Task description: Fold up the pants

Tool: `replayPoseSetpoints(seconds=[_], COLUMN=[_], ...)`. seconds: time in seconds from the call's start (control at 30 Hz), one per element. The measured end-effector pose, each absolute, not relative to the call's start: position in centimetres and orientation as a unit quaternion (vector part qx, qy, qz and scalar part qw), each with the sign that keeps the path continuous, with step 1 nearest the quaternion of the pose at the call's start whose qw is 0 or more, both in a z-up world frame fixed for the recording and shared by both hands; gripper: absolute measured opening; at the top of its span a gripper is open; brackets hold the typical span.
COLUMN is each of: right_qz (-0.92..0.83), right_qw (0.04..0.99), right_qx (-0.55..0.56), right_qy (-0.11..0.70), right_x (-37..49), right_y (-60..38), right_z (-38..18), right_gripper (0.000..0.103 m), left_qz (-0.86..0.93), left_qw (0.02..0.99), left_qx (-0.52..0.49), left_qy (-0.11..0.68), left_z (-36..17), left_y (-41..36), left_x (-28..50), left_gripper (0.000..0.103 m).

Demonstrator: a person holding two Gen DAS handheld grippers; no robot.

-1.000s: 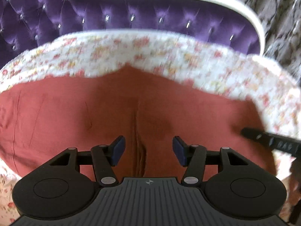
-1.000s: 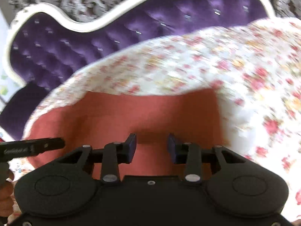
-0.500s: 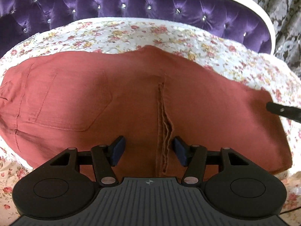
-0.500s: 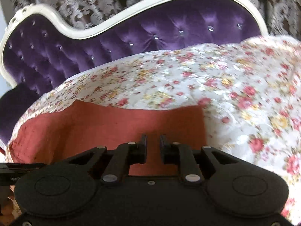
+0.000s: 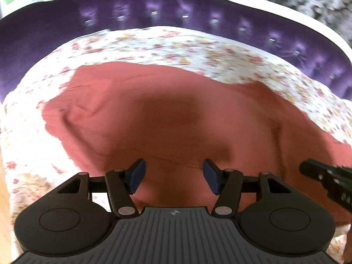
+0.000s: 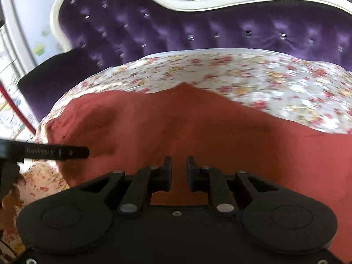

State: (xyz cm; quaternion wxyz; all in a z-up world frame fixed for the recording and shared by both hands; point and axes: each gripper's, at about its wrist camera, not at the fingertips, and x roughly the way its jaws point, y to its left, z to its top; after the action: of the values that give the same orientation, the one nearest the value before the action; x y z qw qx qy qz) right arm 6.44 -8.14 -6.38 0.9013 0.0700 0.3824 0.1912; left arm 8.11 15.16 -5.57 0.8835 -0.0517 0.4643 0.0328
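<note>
A: Daylight seems to enter at ten o'clock, where the window (image 6: 19, 50) glares white. Both views smear with motion blur, the floral sheet (image 5: 176, 44) worst.

B: A soft dark shadow sits mid-frame on the pants (image 5: 176, 118). Fisheye bends the purple headboard (image 6: 198, 33) toward twelve o'clock.

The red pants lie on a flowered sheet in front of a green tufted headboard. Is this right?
Not quite: the headboard is purple, not green, as the right wrist view shows. The red pants do lie on the flowered sheet in front of it.
</note>
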Motion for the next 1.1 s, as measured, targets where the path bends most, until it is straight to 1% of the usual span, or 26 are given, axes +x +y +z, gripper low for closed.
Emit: replayPoseSetpoints(seconds=[0.03, 0.1, 0.13, 0.33, 0.43, 0.67, 0.73, 0.9, 1.0, 1.1], right_qz=[0.192, 0.189, 0.187, 0.168, 0.162, 0.156, 0.155, 0.151, 0.149, 0.147], right_qw=[0.900, 0.895, 0.890, 0.896, 0.894, 0.891, 0.893, 0.895, 0.894, 0.895], right_qx=[0.068, 0.064, 0.060, 0.011, 0.003, -0.002, -0.006, -0.003, 0.003, 0.000], right_qy=[0.385, 0.399, 0.412, 0.412, 0.418, 0.426, 0.422, 0.420, 0.422, 0.422], right_x=[6.5, 6.7, 6.8, 6.4, 6.4, 6.6, 6.4, 6.3, 6.4, 6.4], right_y=[-7.7, -7.0, -6.7, -5.1, -4.7, -4.4, -4.3, -4.3, -4.4, -4.3], right_z=[-6.5, -7.1, -7.5, -7.6, -7.4, -7.4, -7.5, -7.5, -7.5, -7.5], right_gripper=[0.029, 0.030, 0.030, 0.030, 0.030, 0.030, 0.030, 0.030, 0.030, 0.030], left_qz=[0.042, 0.055, 0.056, 0.058, 0.060, 0.055, 0.053, 0.047, 0.074, 0.103], left_qw=[0.881, 0.875, 0.873, 0.865, 0.868, 0.868, 0.871, 0.885, 0.902, 0.910], left_qx=[-0.051, -0.047, -0.046, -0.024, -0.012, -0.019, -0.015, -0.031, -0.044, -0.066], left_qy=[0.469, 0.478, 0.483, 0.497, 0.493, 0.493, 0.488, 0.461, 0.423, 0.396], left_z=[-5.6, -5.8, -5.9, -6.9, -7.0, -7.2, -7.2, -6.5, -5.2, -4.3], left_y=[15.6, 16.4, 16.7, 16.4, 16.1, 16.5, 16.4, 17.2, 19.0, 22.0], left_x=[8.2, 8.5, 8.7, 9.5, 9.4, 9.5, 9.6, 8.3, 6.7, 5.9], left_gripper=[0.056, 0.056, 0.056, 0.057, 0.059, 0.062, 0.064, 0.065, 0.065, 0.070])
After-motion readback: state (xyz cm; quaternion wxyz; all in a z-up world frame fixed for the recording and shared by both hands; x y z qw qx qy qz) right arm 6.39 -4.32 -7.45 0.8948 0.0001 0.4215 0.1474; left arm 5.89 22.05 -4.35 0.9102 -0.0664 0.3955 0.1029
